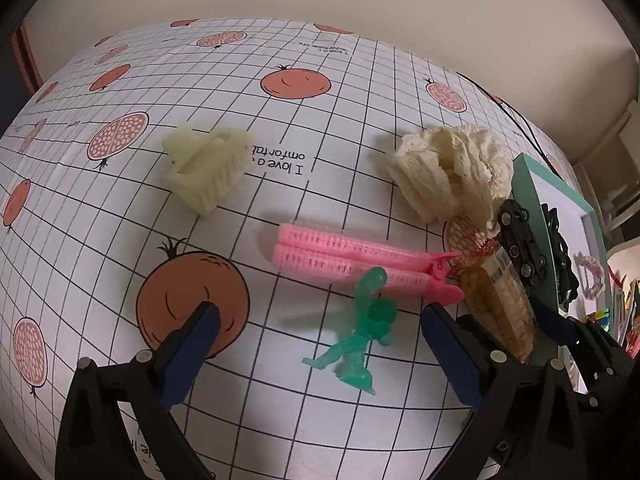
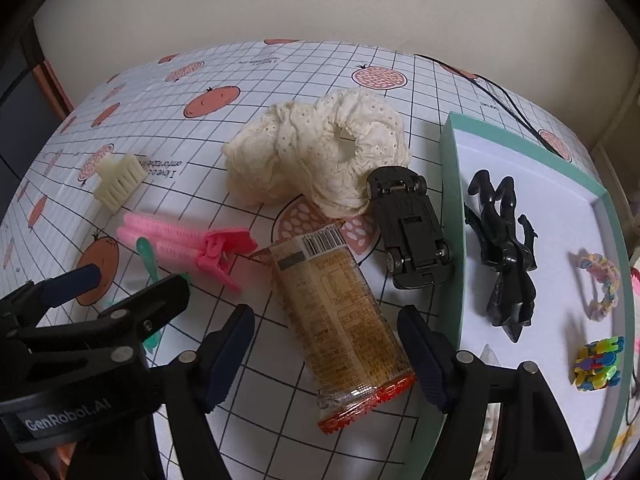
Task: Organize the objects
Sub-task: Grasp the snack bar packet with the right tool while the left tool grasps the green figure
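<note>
A: What is seen, taken from the left?

B: At the far left a cream plastic claw clip [image 2: 120,185] is seen, then a pair of pink hair-roller clips [image 2: 182,242]. A translucent green toy figure [image 1: 360,330] lies near and apart from the pads, between the wide-spread jaws of the left gripper [image 1: 316,320], which grips nothing. Further right, the right gripper [image 2: 326,330] is held with its jaws partly open astride a clear-wrapped golden snack packet with red crimped ends [image 2: 340,320]; no contact by the pads can be made out.

A: How should the grasp be made?

B: In judgement, the pads should be closed across the packet's narrow width near its middle (film crushes easily, so lightly), then it should be lifted clear of the black toy car [image 2: 412,232] lying upside down just beside it.

A: Which way does it point?

B: Its long axis runs from near to far, tilted slightly leftward at the far end, where the barcode is seen. The teal-rimmed white tray [image 2: 452,216], on the right, is the likely destination.
</note>
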The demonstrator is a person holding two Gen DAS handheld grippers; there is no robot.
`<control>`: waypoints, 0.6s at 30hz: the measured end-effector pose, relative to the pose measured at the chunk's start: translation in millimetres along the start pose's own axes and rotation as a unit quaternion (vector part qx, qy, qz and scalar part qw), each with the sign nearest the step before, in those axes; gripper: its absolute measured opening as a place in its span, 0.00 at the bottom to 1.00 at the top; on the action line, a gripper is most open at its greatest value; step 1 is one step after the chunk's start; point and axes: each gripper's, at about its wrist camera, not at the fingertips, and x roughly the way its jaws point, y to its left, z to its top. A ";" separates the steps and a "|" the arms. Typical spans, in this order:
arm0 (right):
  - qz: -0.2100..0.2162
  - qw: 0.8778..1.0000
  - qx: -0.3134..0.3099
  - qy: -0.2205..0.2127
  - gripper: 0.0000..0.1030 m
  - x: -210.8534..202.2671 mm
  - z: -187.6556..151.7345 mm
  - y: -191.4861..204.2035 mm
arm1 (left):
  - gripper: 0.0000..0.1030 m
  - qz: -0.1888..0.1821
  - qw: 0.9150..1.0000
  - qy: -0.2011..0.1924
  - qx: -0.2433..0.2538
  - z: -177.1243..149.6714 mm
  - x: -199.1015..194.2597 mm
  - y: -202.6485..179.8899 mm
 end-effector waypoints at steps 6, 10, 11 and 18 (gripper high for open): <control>-0.002 1.000 -0.004 0.002 0.71 2.3 -0.7 -0.3 | 0.93 0.002 1.000 0.006 0.005 -1.0 3.3 -3.7; -0.001 1.000 -0.004 0.000 0.71 2.5 -1.6 -0.2 | 0.93 0.003 1.000 0.005 0.005 -1.7 3.3 -4.6; -0.001 1.000 -0.004 0.000 0.71 2.3 -1.8 0.0 | 0.92 0.003 1.000 0.005 0.005 -2.0 3.3 -4.7; -0.001 1.000 -0.004 -0.001 0.58 -0.7 -3.2 -1.8 | 0.87 0.006 1.000 0.005 0.007 -0.7 3.8 -5.9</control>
